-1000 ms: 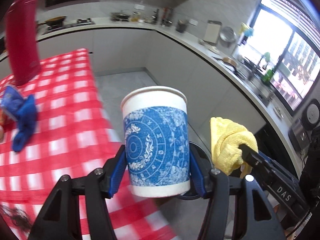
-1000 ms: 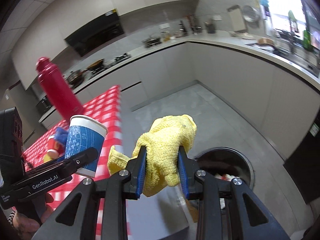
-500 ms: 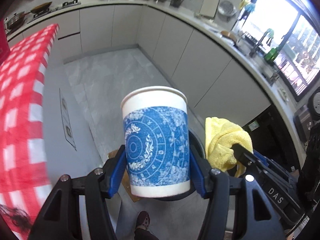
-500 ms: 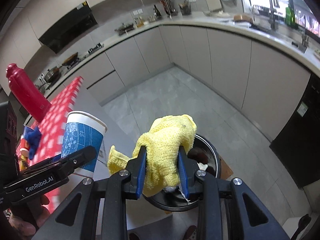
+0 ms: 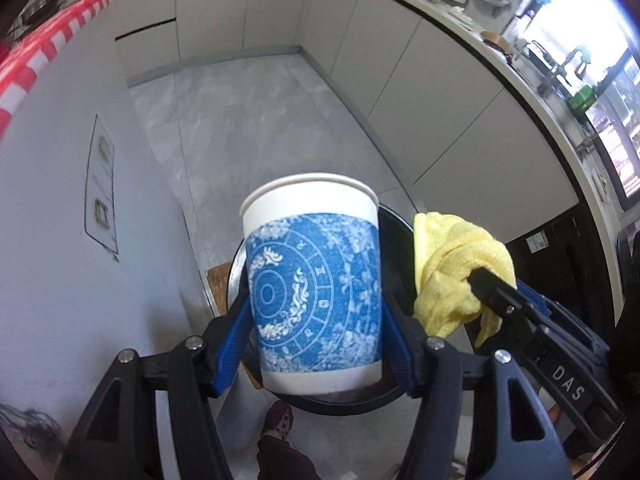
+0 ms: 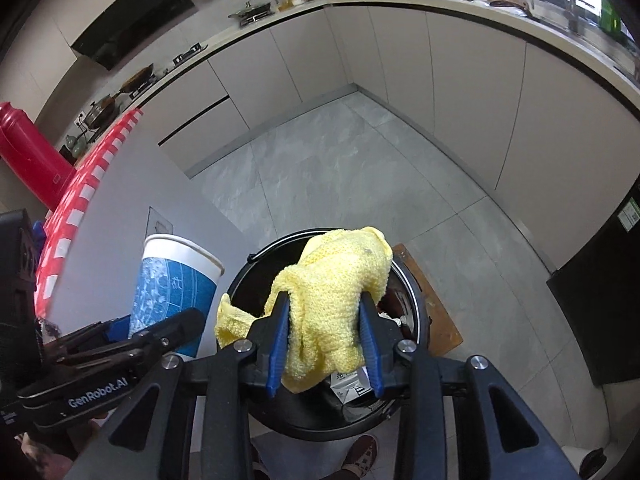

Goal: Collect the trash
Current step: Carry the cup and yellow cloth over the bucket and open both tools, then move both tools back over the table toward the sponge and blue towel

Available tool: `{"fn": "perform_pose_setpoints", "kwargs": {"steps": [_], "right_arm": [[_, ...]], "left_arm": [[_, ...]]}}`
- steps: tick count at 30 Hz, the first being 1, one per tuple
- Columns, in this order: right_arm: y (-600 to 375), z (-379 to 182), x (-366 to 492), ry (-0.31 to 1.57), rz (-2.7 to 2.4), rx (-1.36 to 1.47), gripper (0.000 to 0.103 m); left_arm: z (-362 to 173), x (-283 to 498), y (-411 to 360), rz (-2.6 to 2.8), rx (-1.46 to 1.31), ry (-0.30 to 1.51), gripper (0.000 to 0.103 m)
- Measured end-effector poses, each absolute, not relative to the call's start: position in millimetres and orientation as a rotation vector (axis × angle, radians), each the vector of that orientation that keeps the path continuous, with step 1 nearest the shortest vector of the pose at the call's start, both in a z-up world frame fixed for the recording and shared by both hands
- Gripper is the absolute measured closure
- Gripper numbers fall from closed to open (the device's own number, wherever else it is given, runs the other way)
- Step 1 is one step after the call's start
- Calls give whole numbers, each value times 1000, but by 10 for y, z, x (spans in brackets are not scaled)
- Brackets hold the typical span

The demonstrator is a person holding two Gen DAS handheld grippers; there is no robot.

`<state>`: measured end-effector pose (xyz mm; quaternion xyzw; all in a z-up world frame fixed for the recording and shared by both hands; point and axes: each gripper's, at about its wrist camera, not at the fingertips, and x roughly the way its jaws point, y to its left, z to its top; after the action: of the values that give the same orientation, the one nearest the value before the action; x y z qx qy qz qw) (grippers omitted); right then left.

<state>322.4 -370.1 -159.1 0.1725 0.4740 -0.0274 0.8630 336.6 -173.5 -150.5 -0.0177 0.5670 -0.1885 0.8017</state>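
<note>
The left claw (image 5: 316,320) is clamped on an upright blue and white paper cup (image 5: 314,300). The right claw (image 6: 325,340) is clamped on a crumpled yellow cloth (image 6: 336,292). Both hang above an open black trash bin (image 6: 416,304) on the floor.

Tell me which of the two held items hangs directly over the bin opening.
The yellow cloth in the right gripper; the paper cup in the left gripper sits beside the bin rim.
</note>
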Motion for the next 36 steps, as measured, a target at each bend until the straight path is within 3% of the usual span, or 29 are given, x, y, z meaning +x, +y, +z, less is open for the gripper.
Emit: {"fn": "perform_pose_setpoints", "kwargs": {"steps": [2, 5, 8, 23, 36], "right_arm": [[-3685, -1629, 3249, 1002, -53, 355, 63], [-3694, -1675, 3299, 1009, -44, 344, 49], [-3701, -1628, 3337, 996, -50, 346, 49], [-3646, -1238, 3125, 942, -101, 365, 49], [-3044, -604, 2811, 864, -80, 357, 46]], "left_arm": [[-1533, 3385, -1756, -390, -49, 1224, 38], [-1563, 3423, -1780, -373, -66, 1252, 32], [-1556, 3436, -1784, -356, -70, 1244, 28], [-1023, 3376, -1560, -410, -93, 1157, 28], [-457, 3105, -948, -467, -138, 1091, 28]]}}
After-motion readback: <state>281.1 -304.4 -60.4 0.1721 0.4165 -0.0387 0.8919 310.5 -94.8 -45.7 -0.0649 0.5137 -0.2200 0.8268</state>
